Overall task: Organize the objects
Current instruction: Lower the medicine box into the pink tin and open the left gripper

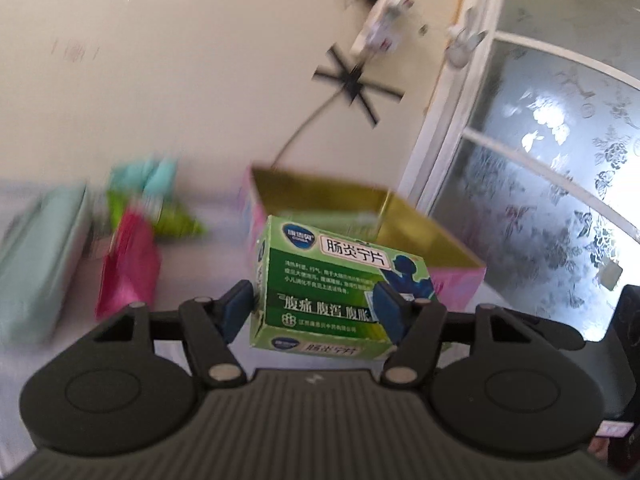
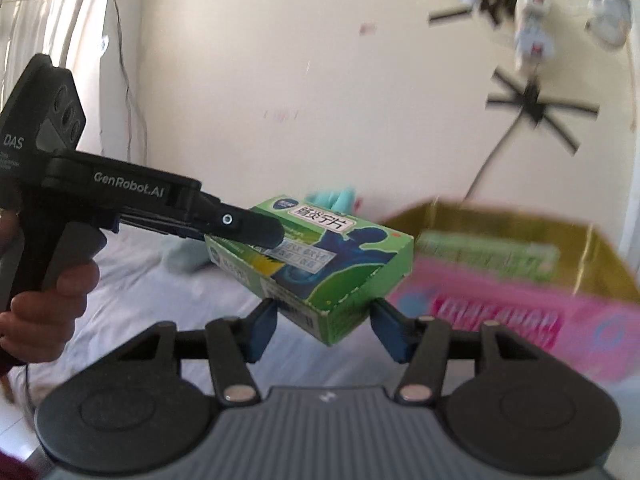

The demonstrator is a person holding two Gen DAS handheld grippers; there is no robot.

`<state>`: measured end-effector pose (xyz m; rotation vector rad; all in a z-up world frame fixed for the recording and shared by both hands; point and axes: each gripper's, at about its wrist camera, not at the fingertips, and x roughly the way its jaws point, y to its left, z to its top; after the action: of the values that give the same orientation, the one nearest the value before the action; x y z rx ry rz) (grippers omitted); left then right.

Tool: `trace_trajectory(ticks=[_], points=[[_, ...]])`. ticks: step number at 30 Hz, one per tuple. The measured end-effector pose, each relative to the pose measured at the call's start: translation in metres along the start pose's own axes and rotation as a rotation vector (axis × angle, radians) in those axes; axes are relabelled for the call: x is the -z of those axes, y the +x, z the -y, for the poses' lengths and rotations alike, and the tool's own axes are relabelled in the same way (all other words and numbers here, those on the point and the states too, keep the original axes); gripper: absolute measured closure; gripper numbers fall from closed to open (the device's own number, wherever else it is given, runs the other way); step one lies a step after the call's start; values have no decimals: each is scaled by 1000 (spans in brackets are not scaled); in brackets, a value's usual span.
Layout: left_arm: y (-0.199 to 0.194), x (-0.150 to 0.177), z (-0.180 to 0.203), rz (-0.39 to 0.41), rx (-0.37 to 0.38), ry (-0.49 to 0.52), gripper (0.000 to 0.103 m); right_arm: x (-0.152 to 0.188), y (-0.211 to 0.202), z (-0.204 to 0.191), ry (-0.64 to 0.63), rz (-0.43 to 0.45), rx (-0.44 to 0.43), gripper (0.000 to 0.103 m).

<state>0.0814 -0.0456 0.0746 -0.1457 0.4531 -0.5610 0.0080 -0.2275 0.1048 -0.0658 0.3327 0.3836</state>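
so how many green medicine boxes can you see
2. One green medicine box is held in the left gripper; a second green box, blurred, lies inside the pink tin. More may be hidden there.

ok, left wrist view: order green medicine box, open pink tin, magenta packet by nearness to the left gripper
1. green medicine box: between the jaws of the left gripper.
2. magenta packet: left, on the white surface.
3. open pink tin: behind the box, right.
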Motion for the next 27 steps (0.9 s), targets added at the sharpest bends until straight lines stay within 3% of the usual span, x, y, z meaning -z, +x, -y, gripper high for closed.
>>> trace_trajectory(ticks=[5,12,15,18,27], points=[[25,-30,23,55,-2,69,36,-18,9,24,-2,75,81,49],[80,-45,43,55,1,134,35,-21,48,68,57,56,171,46],[109,-49,40,10,-4,111,34,-17,71,80,64,28,235,42],[128,-45,32,-34,-73,80,34,-8,79,87,100,22,256,40],[101,-29,26,-34,-108,68,32,5,52,98,208,73,253,35]])
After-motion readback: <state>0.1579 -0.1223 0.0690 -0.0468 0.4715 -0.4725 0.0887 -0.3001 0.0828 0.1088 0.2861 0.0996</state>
